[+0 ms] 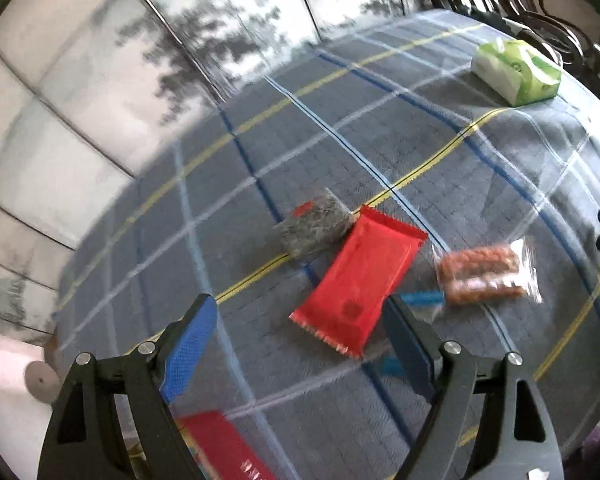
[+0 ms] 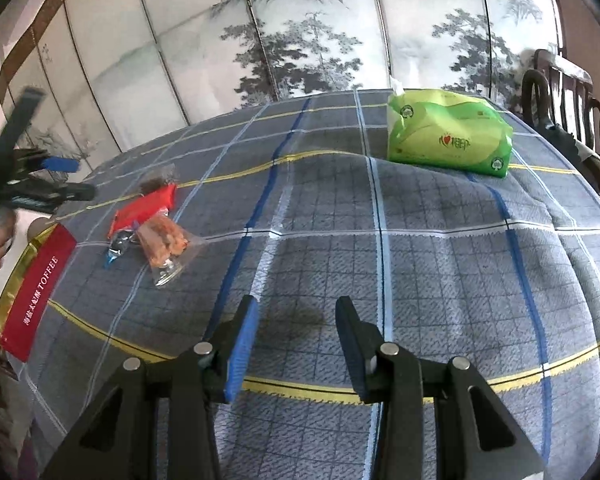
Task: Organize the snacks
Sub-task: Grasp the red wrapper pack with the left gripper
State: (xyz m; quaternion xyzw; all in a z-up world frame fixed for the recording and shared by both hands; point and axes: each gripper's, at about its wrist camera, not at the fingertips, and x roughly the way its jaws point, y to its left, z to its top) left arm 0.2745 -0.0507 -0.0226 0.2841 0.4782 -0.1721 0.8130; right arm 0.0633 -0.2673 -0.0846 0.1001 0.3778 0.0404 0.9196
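Several snack packets lie together on the plaid tablecloth (image 1: 420, 128): a flat red wrapper (image 1: 360, 276), a dark speckled packet (image 1: 316, 228) behind it, a clear packet of orange-brown snacks (image 1: 486, 276) to its right, and a small blue-ended wrapper (image 1: 422, 300). My left gripper (image 1: 300, 328) is open, hovering just before the red wrapper, empty. A red TOFFEE box (image 2: 36, 292) with a gold rim sits at the table's left edge; it also shows in the left wrist view (image 1: 224, 444). My right gripper (image 2: 296, 320) is open and empty over bare cloth, right of the snacks (image 2: 164, 236). The left gripper (image 2: 56, 176) shows there too.
A green tissue pack (image 2: 448, 136) stands at the far right of the table; it also shows in the left wrist view (image 1: 518, 70). Dark wooden chairs (image 2: 572, 96) line the right side. A painted folding screen (image 2: 260, 32) stands behind the table.
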